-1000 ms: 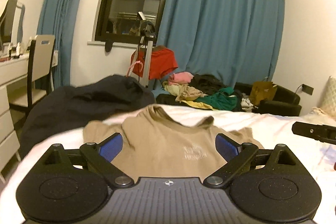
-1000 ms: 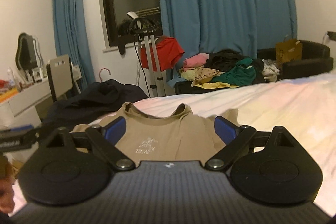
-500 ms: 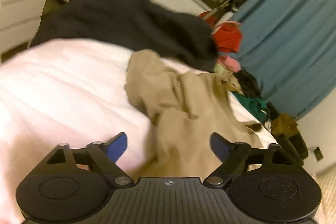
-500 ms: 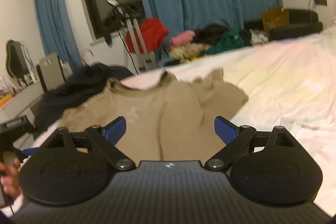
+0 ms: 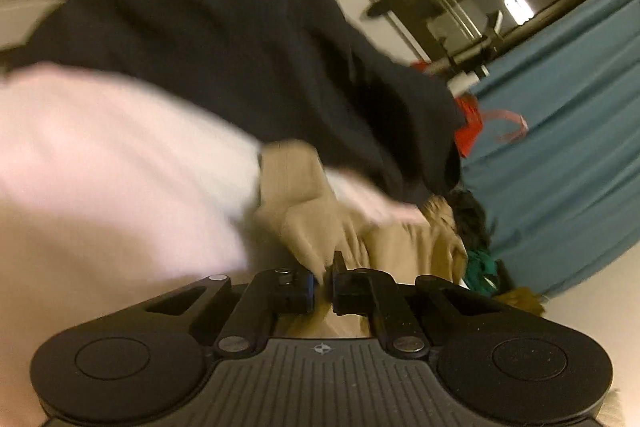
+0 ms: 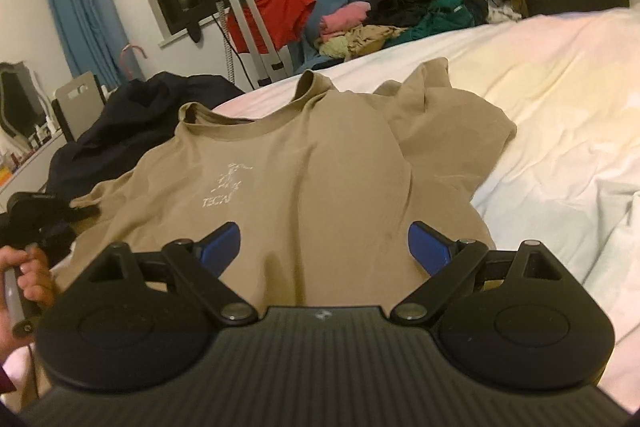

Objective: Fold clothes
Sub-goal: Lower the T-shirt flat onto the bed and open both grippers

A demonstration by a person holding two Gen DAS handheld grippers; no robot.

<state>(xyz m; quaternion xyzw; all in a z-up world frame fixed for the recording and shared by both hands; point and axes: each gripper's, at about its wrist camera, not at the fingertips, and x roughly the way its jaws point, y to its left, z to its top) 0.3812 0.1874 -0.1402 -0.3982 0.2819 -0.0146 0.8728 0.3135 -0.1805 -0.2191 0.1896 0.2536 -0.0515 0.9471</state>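
A tan T-shirt [image 6: 312, 163] with a pale chest print lies face up on the white bed sheet [image 6: 560, 107], collar toward the window. My left gripper [image 5: 323, 279] is rolled over and shut on a fold of the tan T-shirt [image 5: 316, 227] at its sleeve edge. In the right wrist view the left gripper [image 6: 86, 213] shows at the shirt's left sleeve, held by a hand [image 6: 30, 275]. My right gripper [image 6: 324, 247] hangs open just above the shirt's lower body, with nothing between its blue pads [image 6: 428, 247].
A black garment [image 6: 140, 115] is heaped at the bed's far left edge, right behind the sleeve. Beyond the bed stand a chair [image 6: 76, 103], a stand with a red garment [image 6: 280, 11] and a pile of clothes [image 6: 400, 19] under blue curtains.
My left gripper swung left and down to the shirt's sleeve, rolled over and closed on the fabric. My right gripper sank closer to the shirt and stayed open.
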